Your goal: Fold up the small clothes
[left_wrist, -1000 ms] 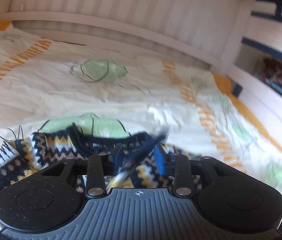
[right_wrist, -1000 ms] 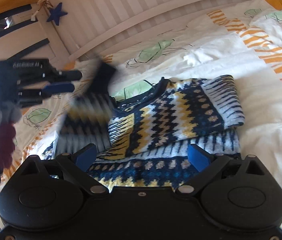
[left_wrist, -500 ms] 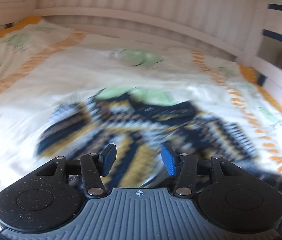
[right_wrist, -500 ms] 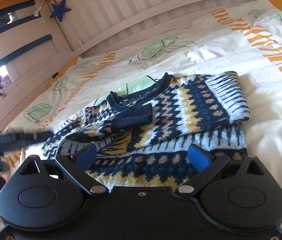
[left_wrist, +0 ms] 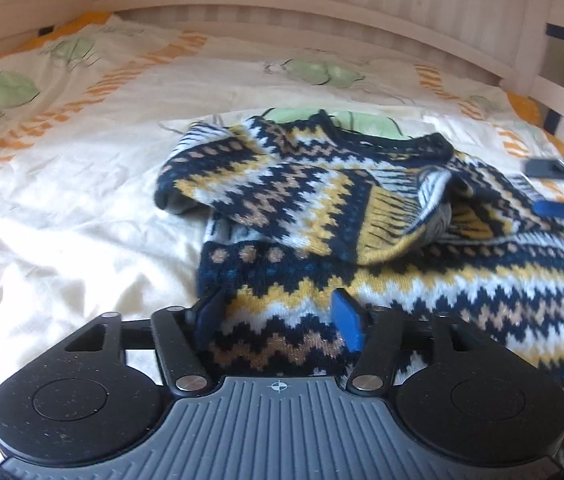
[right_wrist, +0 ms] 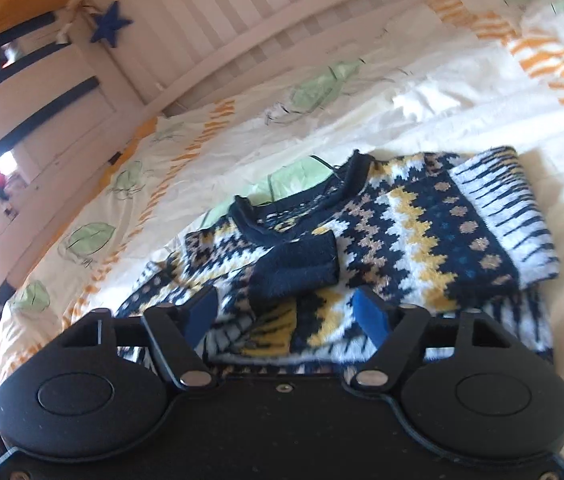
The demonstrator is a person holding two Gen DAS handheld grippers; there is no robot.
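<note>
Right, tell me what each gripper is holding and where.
Nothing. The left gripper and right gripper are both open above the sweater, gripping no part of it.

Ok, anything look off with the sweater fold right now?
The sweater has both sleeves folded in, but unevenly. The dark cuff lies skewed across the chest, and that sleeve bulges up in a loose hump instead of lying flat. No damage shows. Both claws are open, gripping nothing.

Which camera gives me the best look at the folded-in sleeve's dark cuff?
Right wrist: the navy cuff lies unobstructed on the patterned sweater, just ahead of the open jaws. The left wrist view shows the folded sleeves, but no cuff can be clearly made out.
</note>
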